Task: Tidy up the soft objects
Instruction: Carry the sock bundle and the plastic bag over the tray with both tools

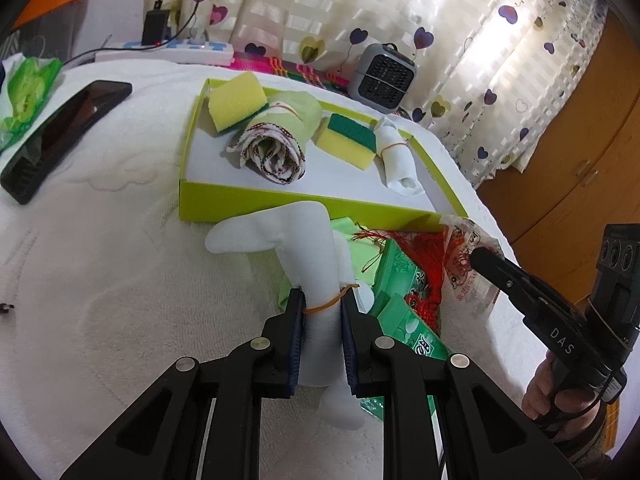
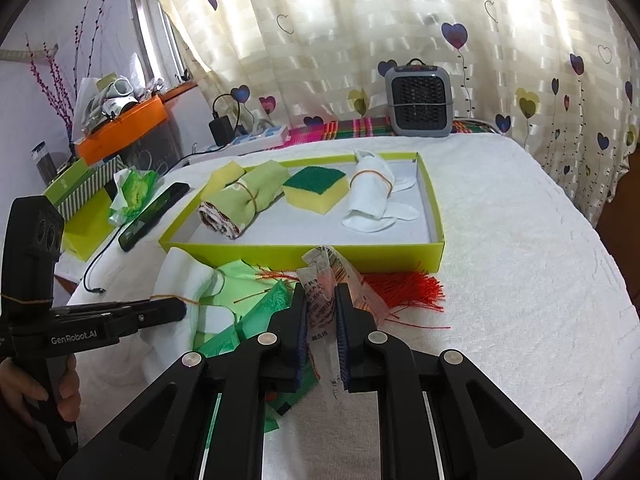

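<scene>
My left gripper (image 1: 322,300) is shut on a white rolled sock bundle (image 1: 296,240) tied with a rubber band, just in front of the lime-green tray (image 1: 280,200). My right gripper (image 2: 321,294) is shut on a clear plastic packet (image 2: 326,280) that holds a red tassel knot (image 2: 404,286), near the tray's front wall (image 2: 320,250). In the tray lie a rolled green cloth (image 1: 276,140), two yellow-green sponges (image 1: 350,140) (image 1: 236,100) and a white rolled sock (image 1: 396,160). The right gripper also shows in the left wrist view (image 1: 486,258).
Green packets (image 1: 404,280) lie under the tassel on the white towel-covered table (image 2: 520,280). A black phone (image 1: 60,132) and a green wrapper (image 1: 28,92) lie at the left. A grey heater (image 2: 420,100) and a power strip (image 1: 168,50) stand at the back by the curtain.
</scene>
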Available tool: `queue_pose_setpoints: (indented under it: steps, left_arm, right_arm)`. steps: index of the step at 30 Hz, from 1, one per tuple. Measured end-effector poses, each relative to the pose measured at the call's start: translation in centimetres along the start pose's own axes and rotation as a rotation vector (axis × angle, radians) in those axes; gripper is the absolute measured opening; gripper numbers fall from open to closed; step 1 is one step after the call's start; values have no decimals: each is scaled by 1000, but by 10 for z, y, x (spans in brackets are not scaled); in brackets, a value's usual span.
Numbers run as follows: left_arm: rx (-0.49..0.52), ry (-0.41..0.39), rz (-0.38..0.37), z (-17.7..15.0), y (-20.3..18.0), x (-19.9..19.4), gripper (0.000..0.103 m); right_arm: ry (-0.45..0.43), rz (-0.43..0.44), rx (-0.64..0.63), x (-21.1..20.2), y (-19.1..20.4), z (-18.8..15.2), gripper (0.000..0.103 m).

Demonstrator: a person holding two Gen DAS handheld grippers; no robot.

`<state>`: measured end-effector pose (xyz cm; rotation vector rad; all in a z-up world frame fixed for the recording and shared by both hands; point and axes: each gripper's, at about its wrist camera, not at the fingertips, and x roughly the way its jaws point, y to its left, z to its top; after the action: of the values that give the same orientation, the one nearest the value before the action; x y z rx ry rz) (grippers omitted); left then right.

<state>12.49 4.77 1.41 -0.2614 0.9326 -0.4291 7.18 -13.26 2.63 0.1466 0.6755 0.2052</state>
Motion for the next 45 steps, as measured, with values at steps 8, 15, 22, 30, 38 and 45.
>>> queue_pose_setpoints:
  steps: [8, 15, 22, 30, 38, 45]
  left_arm:
    - [47, -36, 31, 1, -14, -13, 16]
    - [74, -65, 23, 3, -25, -24, 16]
    - [91, -88, 18, 10, -35, -32, 16]
    - [107, -119, 14, 20, -44, -38, 16]
    - [120, -142, 9, 32, -49, -42, 16]
    - [117, -157, 1, 50, -50, -43, 16]
  right_arm:
    - [-21, -9, -7, -8, 1, 0, 12]
    - [-48, -14, -7, -19, -1, 2, 12]
    - [-75, -10, -14, -29, -1, 7, 12]
    - [-103, -4, -24, -37, -1, 18, 12]
    - [-121, 4, -20, -40, -5, 26, 12]
    - [-137, 7, -22, -40, -8, 37, 12]
